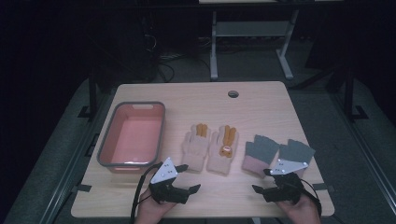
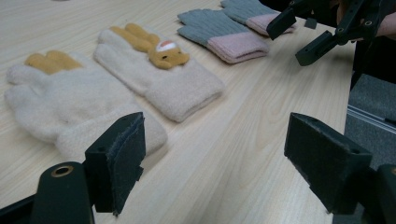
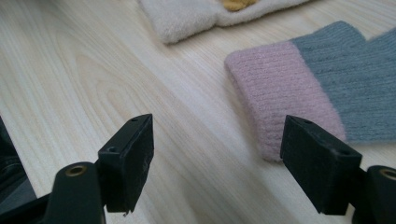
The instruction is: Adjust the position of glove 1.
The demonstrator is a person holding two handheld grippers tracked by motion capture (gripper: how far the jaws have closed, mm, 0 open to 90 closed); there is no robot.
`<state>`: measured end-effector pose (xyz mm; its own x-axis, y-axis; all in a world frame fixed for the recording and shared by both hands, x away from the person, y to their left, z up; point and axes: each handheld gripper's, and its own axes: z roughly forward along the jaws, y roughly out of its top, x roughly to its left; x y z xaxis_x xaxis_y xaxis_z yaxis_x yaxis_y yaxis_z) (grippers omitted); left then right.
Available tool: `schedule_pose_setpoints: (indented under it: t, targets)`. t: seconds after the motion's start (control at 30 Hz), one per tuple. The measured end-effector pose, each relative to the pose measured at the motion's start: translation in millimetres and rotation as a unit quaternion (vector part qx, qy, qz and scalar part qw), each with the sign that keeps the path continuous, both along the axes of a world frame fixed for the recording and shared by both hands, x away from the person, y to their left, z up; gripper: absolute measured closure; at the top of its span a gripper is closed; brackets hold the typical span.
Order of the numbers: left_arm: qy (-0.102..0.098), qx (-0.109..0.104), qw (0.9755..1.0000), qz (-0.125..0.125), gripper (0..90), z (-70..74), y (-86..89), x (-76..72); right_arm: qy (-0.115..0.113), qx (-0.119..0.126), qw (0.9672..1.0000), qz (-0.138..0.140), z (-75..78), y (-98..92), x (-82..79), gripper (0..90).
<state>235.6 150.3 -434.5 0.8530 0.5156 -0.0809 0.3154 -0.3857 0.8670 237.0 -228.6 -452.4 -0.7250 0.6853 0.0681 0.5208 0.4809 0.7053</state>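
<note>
Two pairs of gloves lie in a row on the wooden table (image 1: 252, 107). The cream pair has orange fingers: a plain cream glove (image 1: 196, 145) (image 2: 70, 107) and one with a small bear on it (image 1: 223, 150) (image 2: 159, 74). To their right lie two grey gloves with pink cuffs (image 1: 259, 154) (image 1: 295, 151) (image 3: 289, 88). My left gripper (image 1: 190, 177) (image 2: 219, 158) hovers open just in front of the cream cuffs, nothing between its jaws. My right gripper (image 1: 260, 180) (image 3: 217, 158) is open before the left grey glove's pink cuff, holding nothing.
A pink bin with a grey rim (image 1: 133, 135) stands empty at the left of the table. A round cable hole (image 1: 233, 94) sits near the far edge. Beyond the table a white desk frame (image 1: 252, 42) stands on a dark floor.
</note>
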Motion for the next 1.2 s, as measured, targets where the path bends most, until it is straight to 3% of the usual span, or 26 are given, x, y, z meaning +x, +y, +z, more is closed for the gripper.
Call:
schedule_pose_setpoints:
  t: [0.23,0.53,0.77,1.2]
  targets:
    - [0.005,0.001,1.0,-0.001,20.4,-1.7,-0.7,-0.1,-0.003,0.007,1.0,-0.005,1.8,-0.9,-0.4,25.0]
    - [-0.007,0.0,1.0,0.004,20.4,1.1,2.5,-3.5,0.0,-0.001,0.9999,0.011,10.8,13.6,4.2,22.9]
    - [-0.004,0.0,1.0,0.008,20.4,1.0,4.7,-3.3,0.007,0.006,0.9998,0.018,21.4,19.0,14.6,20.8]
    - [-0.011,0.0,0.9999,0.004,20.4,3.2,2.7,-6.1,0.025,-0.008,0.9991,0.034,45.0,27.2,34.0,18.7]
